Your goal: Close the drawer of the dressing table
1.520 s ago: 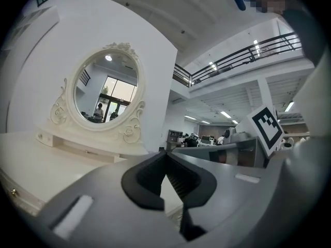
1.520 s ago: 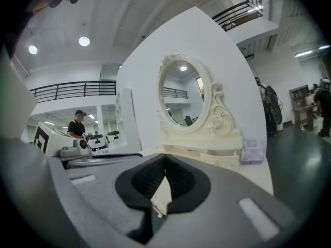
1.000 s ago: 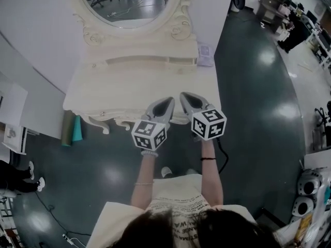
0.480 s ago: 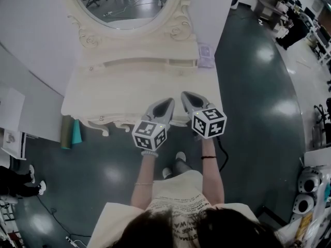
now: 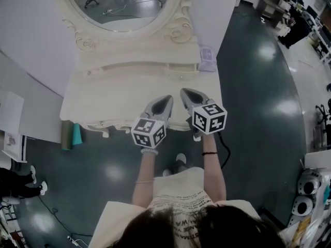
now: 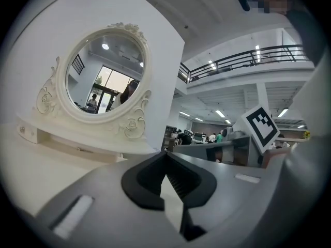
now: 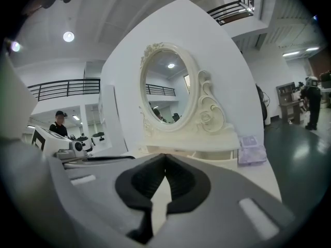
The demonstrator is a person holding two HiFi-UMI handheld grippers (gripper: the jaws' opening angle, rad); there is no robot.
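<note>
Cream wood dressing table (image 5: pixel 119 92) looked rigid, its unseen drawer probably needing a front push from the closed, empty left gripper (image 5: pixel 166 99) and right gripper (image 5: pixel 185 93).

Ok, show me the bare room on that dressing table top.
Free: left half of the tabletop, between back shelf and front edge. Crowded: front right, under the left tool and right tool; lilac packet at back right.

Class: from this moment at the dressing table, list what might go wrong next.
1. Both the left tool and right tool are shut above the tabletop; no drawer shows, so a push might hit the carved trim.
2. The right tool may nudge the lilac box.
</note>
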